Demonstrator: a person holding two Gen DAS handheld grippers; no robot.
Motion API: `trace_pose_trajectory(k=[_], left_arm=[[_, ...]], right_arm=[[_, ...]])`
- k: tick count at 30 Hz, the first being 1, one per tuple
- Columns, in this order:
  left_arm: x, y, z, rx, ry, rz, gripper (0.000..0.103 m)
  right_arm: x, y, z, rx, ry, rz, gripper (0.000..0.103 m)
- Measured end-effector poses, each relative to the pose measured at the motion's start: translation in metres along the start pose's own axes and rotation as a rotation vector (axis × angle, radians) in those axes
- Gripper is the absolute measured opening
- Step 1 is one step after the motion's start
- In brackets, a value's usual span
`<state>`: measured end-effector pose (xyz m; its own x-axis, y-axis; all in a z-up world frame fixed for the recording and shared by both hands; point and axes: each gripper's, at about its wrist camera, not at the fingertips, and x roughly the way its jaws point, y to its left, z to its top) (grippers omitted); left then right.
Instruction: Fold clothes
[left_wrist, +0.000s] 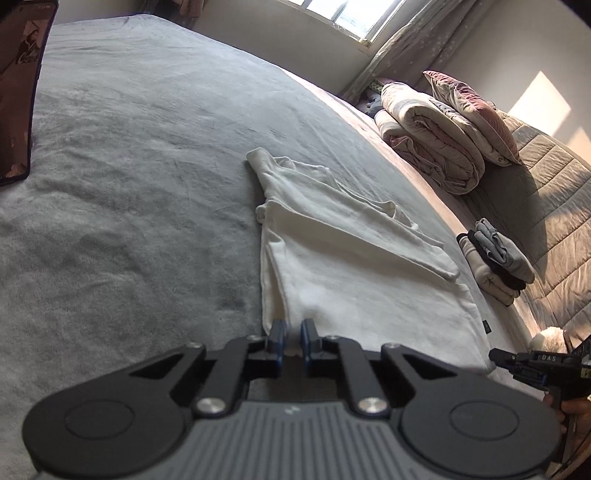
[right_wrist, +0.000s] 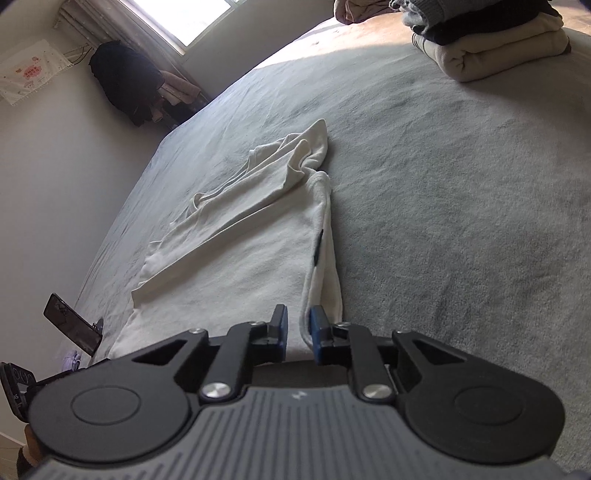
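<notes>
Two grippers' fingers (left_wrist: 277, 334) apparently pinch soft cream garment (left_wrist: 354, 266) hem.

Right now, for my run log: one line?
left gripper: shut on white cotton shirt hem | right gripper: shut on hem

Left hand-held gripper (left_wrist: 293, 334) nearly closed, right hand-held gripper (right_wrist: 298, 325) likewise

- I'm working in a home bedroom: a wide bed (left_wrist: 129, 155) under a grey fleece cover fills both wrist views.
- A rolled quilt (left_wrist: 432, 133) with a pillow (left_wrist: 476, 110) on top lies by the padded headboard (left_wrist: 546, 199).
- A sunlit window (left_wrist: 354, 14) with patterned curtains (left_wrist: 402, 48) sits behind.
- Folded clothes (right_wrist: 495, 44) are stacked on the bed; dark garments (right_wrist: 125, 81) hang in the corner beside a wall hanging (right_wrist: 33, 70).
</notes>
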<state>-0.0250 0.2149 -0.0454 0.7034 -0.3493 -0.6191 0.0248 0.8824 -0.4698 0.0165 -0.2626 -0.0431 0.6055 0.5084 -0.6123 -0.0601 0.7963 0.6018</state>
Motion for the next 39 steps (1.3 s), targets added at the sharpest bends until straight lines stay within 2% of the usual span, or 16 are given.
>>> trace_pose_trajectory(k=[6,11,16,19,21,23,25,26,29,31,34,37,39], left_arm=[[-0.021,-0.001,0.0,0.049,-0.033,-0.03,0.007],[-0.008,0.002,-0.008,0.091,0.059,0.023,0.007],[0.005,0.003,-0.015,0.139,0.125,0.068,0.008],[-0.002,0.002,-0.011,0.148,0.089,0.078,0.015],[-0.008,-0.002,-0.007,0.15,0.026,0.095,0.036],[-0.011,-0.011,-0.005,0.176,-0.04,0.108,0.038],[-0.007,-0.024,-0.002,0.233,-0.081,0.136,0.038],[-0.006,-0.031,-0.001,0.265,-0.101,0.144,0.038],[-0.005,-0.045,0.008,0.31,-0.143,0.156,0.041],[-0.009,-0.05,0.016,0.31,-0.171,0.159,0.043],[-0.022,-0.043,0.027,0.28,-0.176,0.165,0.055],[-0.025,-0.032,0.032,0.234,-0.181,0.172,0.056],[-0.013,-0.032,0.035,0.212,-0.185,0.161,0.052]], right_arm=[[-0.017,-0.013,0.015,0.05,-0.01,0.051,0.006],[-0.01,-0.031,0.014,0.111,0.067,0.01,0.006],[0.0,-0.03,0.008,0.061,0.101,-0.038,0.005],[-0.005,-0.021,0.009,0.012,0.069,-0.051,0.011],[-0.011,-0.013,0.011,-0.036,0.02,-0.081,0.016],[-0.012,-0.004,0.013,-0.092,-0.024,-0.094,0.016],[-0.008,0.008,0.012,-0.153,-0.062,-0.107,0.029],[-0.006,0.014,0.011,-0.184,-0.081,-0.113,0.04],[0.0,0.032,0.01,-0.275,-0.138,-0.132,0.041],[0.007,0.043,0.007,-0.332,-0.138,-0.141,0.041],[0.017,0.055,0.003,-0.391,-0.121,-0.141,0.041],[0.032,0.063,0.0,-0.409,-0.088,-0.142,0.041],[0.045,0.072,-0.002,-0.424,-0.065,-0.151,0.041]])
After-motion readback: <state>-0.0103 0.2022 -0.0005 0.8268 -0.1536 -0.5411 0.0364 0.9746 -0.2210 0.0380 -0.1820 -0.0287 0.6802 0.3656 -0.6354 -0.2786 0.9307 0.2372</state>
